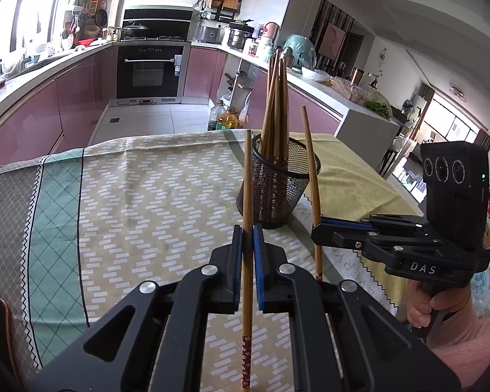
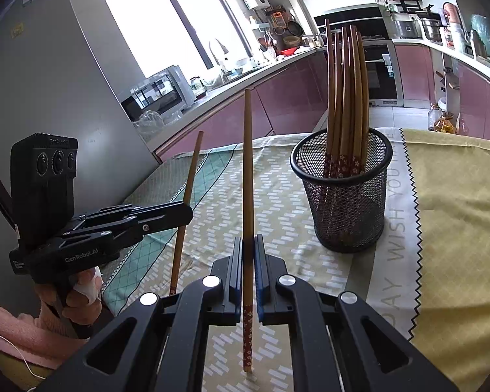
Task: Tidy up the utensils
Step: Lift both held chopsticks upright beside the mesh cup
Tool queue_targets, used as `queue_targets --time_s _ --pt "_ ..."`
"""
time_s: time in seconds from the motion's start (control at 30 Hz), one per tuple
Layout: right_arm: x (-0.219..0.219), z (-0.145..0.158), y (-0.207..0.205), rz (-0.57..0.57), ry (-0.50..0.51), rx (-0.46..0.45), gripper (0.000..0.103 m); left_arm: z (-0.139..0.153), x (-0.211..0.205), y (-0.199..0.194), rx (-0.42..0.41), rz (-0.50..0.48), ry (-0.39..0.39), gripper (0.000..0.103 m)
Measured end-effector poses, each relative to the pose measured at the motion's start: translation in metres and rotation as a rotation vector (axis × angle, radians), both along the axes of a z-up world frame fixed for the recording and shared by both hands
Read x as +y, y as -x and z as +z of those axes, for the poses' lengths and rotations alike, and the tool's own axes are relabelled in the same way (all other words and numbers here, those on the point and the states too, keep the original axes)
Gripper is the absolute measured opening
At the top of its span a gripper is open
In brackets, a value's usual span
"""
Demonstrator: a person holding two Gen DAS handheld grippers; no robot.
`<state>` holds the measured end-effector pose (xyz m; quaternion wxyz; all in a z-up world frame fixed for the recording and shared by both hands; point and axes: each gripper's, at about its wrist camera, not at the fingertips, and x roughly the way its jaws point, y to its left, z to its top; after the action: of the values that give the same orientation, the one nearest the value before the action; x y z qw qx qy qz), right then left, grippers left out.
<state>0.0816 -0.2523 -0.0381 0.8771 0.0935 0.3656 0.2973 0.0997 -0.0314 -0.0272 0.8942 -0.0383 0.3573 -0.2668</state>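
Grippers point(image 1: 247, 238) point(image 2: 248, 248) each clamp chopstick point(image 1: 247, 196) point(image 2: 247, 179).

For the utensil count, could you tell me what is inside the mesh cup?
The mesh cup holds a bundle of chopsticks, patterned ends down. Its bottom is obscured by mesh and sticks.

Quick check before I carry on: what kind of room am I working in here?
Almost certainly a home kitchen. A built-in oven sits under a hob with pots, pink cabinets run beneath a cluttered counter, and cooking-oil bottles stand on the tiled floor. The work surface is a cloth-covered table.
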Motion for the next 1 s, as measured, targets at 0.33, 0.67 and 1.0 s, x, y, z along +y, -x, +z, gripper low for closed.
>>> queue_targets --time_s 0.33,0.67,1.0 --pt "-0.009 0.01 0.001 -0.019 -0.019 -0.026 0.006 0.009 0.003 -0.001 -0.008 -0.015 0.051 0.007" --pt "-0.015 0.02 -0.002 -0.037 -0.031 -0.054 0.006 0.022 0.005 0.0 -0.036 -0.025 0.081 0.007" --pt "-0.021 0.031 -0.004 -0.053 -0.033 -0.091 0.006 0.032 0.003 -0.005 -0.054 -0.032 0.102 0.007"
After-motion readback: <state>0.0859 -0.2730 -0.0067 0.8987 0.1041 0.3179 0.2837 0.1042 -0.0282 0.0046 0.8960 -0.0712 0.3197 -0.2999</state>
